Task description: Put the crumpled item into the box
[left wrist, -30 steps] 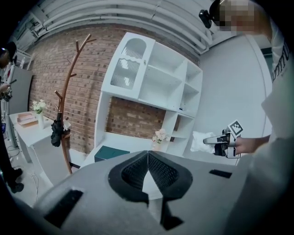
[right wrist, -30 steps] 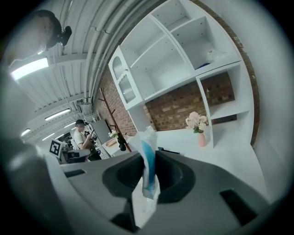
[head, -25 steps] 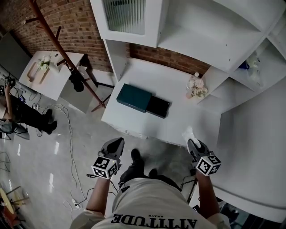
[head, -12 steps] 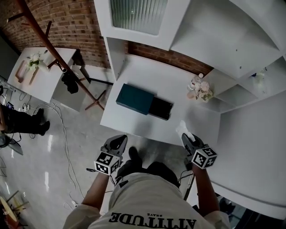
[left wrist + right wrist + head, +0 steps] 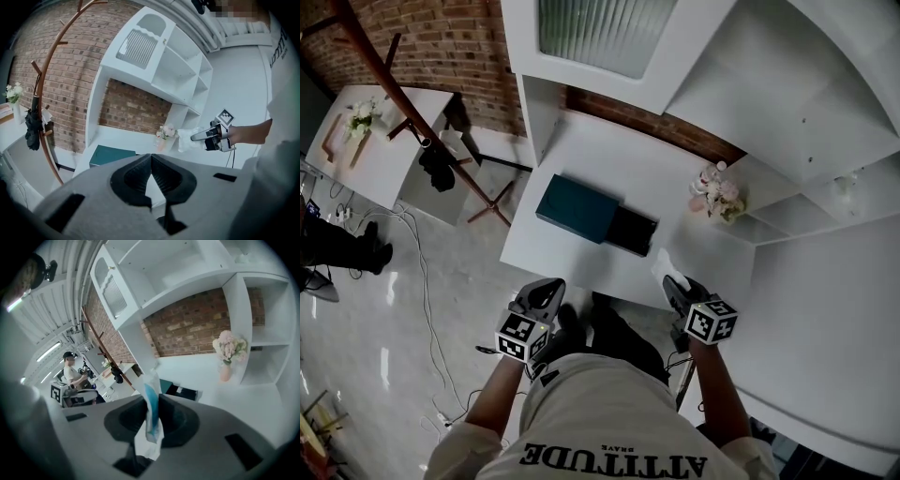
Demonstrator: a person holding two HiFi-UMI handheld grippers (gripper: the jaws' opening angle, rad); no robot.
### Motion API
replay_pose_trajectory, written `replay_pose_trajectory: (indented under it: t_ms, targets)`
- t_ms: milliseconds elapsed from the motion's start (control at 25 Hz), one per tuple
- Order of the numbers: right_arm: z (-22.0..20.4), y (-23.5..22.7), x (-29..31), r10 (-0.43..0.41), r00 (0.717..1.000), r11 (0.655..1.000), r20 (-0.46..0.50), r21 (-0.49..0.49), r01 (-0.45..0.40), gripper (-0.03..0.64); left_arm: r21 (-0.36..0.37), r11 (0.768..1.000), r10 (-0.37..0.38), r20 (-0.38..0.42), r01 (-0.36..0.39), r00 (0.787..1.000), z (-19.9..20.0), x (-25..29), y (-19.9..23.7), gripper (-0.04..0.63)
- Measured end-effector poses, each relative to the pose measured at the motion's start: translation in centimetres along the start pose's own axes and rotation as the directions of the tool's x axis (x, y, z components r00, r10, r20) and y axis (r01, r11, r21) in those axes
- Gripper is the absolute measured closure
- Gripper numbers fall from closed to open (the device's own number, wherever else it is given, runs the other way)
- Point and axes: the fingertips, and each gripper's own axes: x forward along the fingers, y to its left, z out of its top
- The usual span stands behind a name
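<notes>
Transit: crumpled item (image 5: 661, 266) not yet boxed.
Pinched in R gripper (image 5: 671, 283) at table (image 5: 581, 267) edge, short of box (image 5: 594, 217). Keep L gripper (image 5: 547, 290) (pressed together, empty) clear; hold pinch till over box.

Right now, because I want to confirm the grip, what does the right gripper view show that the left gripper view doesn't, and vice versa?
Only the right gripper view: the crumpled item's blue band, with the right gripper's jaws shut on it, and a bystander far behind. Only the left gripper view: the left gripper's jaws together on nothing, and the right gripper seen from the side with the item at its tips. Both: the teal box, the flower vase and the brick wall.
</notes>
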Motion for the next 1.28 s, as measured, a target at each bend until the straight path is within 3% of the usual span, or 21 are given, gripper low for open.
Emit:
replay_pose_trajectory:
  t_ms: [240,440,760,1000,1280]
  targets:
    - [0.7,-2.5,4.2,0.072,0.995,0.997,-0.063,0.038,-0.07,0.54,-0.037,0.998,0.049,-0.006,-0.05,0.999,1.0,2.2,0.5,0.568]
    - [0.6,-5.9,8.7,0.093,0.986,0.992,-0.137,0.098,-0.08,0.54,-0.074,0.993,0.088,-0.005,-0.088,0.996,2.0,4.6,0.4,0.568]
    - [-2.0,-9.4,17.1,0.171,0.947,0.975,-0.271,0.184,-0.123,0.54,-0.123,0.98,0.155,-0.024,-0.157,0.988,2.0,6.7,0.0,0.568]
    - [-4.8,-10.8,22.3,0.219,0.912,0.937,-0.348,0.334,-0.098,0.54,-0.15,0.966,0.208,-0.05,-0.213,0.977,0.9,6.1,0.3,0.568]
    - [-6.1,-10.5,26.7,0.271,0.886,0.901,-0.377,0.422,-0.097,0.54,-0.201,0.932,0.294,-0.068,-0.301,0.954,-0.6,4.2,1.4,0.568]
